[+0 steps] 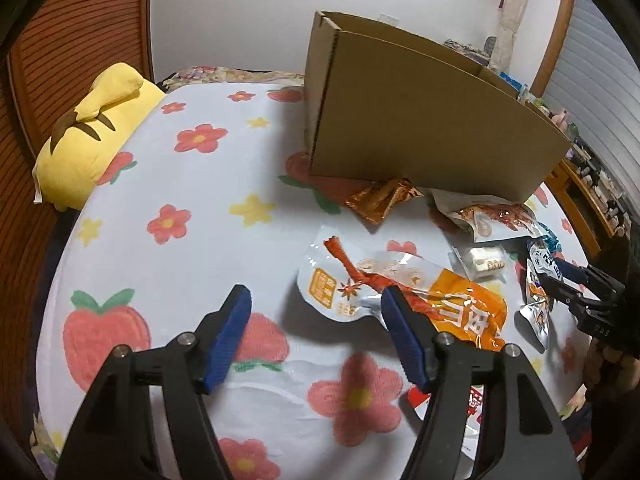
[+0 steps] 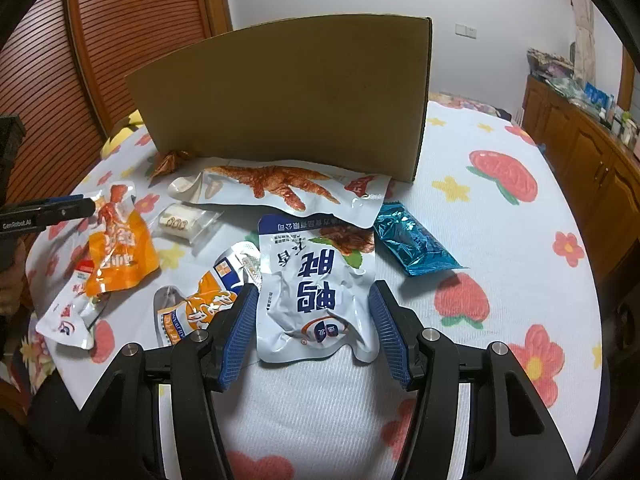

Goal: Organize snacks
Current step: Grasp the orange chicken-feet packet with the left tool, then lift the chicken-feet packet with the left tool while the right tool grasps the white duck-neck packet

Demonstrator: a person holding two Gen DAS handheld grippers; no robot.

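Several snack packs lie on a flowered bedspread in front of a brown cardboard box (image 1: pixel 420 120) (image 2: pixel 288 92). My left gripper (image 1: pixel 316 300) is open and empty; its right finger is over an orange and white pack (image 1: pixel 400 288), which also shows in the right wrist view (image 2: pixel 116 248). My right gripper (image 2: pixel 314 300) is open, with a white pack with blue print (image 2: pixel 316 292) lying between its fingers, not squeezed. Beyond it lie a chicken-feet pack (image 2: pixel 280 190), a blue foil pack (image 2: pixel 412 244), a small clear-wrapped roll (image 2: pixel 180 222) and an orange and blue pack (image 2: pixel 200 304).
A yellow plush pillow (image 1: pixel 92 136) lies at the bed's far left by the wooden headboard (image 1: pixel 72 36). A small copper foil pack (image 1: pixel 380 198) is tucked at the box's base. A wooden cabinet (image 2: pixel 580 148) with clutter stands at the right.
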